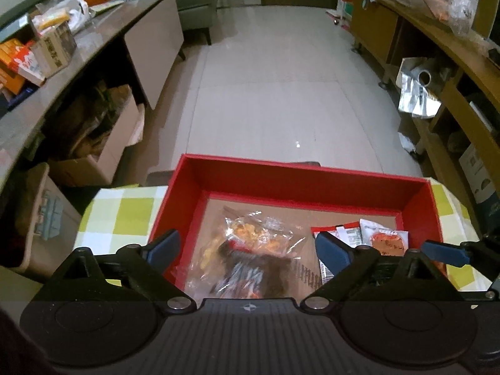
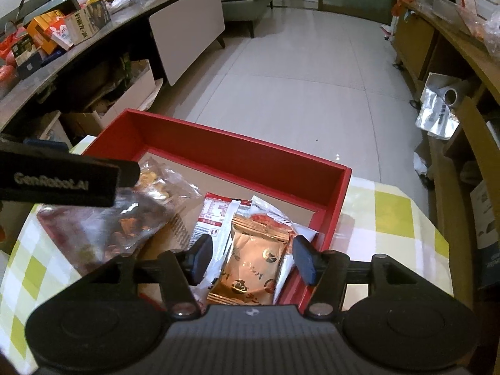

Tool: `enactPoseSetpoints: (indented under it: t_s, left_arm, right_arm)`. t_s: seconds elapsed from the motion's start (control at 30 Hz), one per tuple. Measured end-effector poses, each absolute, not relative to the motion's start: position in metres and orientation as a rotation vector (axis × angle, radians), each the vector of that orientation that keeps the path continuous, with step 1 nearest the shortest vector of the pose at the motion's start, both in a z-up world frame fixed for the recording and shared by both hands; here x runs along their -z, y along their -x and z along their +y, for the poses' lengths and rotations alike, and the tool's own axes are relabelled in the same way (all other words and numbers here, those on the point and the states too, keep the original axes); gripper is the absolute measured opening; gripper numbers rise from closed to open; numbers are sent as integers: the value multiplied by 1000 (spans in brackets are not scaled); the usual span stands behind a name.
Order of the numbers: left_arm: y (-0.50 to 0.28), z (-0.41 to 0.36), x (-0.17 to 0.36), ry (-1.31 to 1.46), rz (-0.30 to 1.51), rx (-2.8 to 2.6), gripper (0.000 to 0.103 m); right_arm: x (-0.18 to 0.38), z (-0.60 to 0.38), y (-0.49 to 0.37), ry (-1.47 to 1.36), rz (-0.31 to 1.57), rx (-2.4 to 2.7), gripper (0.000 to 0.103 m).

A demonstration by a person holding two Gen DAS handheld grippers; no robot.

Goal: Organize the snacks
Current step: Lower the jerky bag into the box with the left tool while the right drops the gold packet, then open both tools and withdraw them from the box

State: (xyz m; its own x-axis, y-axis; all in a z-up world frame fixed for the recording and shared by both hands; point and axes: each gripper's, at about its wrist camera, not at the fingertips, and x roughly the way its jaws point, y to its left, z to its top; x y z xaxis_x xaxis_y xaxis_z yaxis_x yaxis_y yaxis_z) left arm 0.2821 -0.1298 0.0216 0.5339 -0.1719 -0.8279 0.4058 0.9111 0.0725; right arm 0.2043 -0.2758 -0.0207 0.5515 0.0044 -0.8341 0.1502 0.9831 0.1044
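From the left wrist view, we saw the left gripper (image 1: 248,248) over the near part of a red box (image 1: 300,176), its jaws spread wide with nothing pinched between them. A clear snack bag (image 1: 250,250) lay loose on the brown box floor below the gap, touching neither pad as far as we could tell. To its right a cluster of white and red packets (image 1: 368,237) sat against the right wall. The far half of the box floor was bare, and the far rim stood well clear of the snacks. The box rested on a desk with a green checked cloth (image 1: 122,215), leaving a strip of cloth free on each side. Beyond lay open tiled floor (image 1: 281,93).

From the right wrist view, we saw the right gripper (image 2: 253,259) at the box's near right corner, its jaws partly apart and flanking an orange-gold packet (image 2: 256,259). The pads stood just beside its edges; we saw small gaps on both sides, so it lay released on the other packets. The right pad hung close to the red right wall, leaving little room there. The left gripper's finger crossed the upper left, above the clear bag.
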Motion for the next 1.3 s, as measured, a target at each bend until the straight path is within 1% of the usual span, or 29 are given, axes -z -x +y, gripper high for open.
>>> enactPoseSetpoints:
  t_s: [0.23, 0.4, 0.53, 0.67, 0.77, 1.0, 1.3]
  left_arm:
    - [-270, -132, -29, -320, 938, 355, 97]
    - [-263, -126, -29, -341, 947, 341, 97]
    - [-257, -117, -28, -344, 960, 323, 97]
    - [-254, -111, -27, -331, 976, 312, 97]
    - [-254, -110, -27, -334, 974, 308, 97]
    - [-252, -111, -23, -363, 977, 303, 97]
    - [-225, -98, -25, -379, 993, 327, 97]
  right_arm:
    - [11, -273, -199, -154, 1003, 104, 63]
    - [6, -270, -194, -146, 1018, 110, 67]
    - [1, -268, -189, -148, 1011, 112, 67]
    - [1, -273, -189, -206, 988, 94, 75]
    - [4, -272, -193, -208, 986, 92, 76]
    - [1, -275, -191, -201, 990, 93, 77]
    - [-13, -268, -164, -154, 1021, 131, 78]
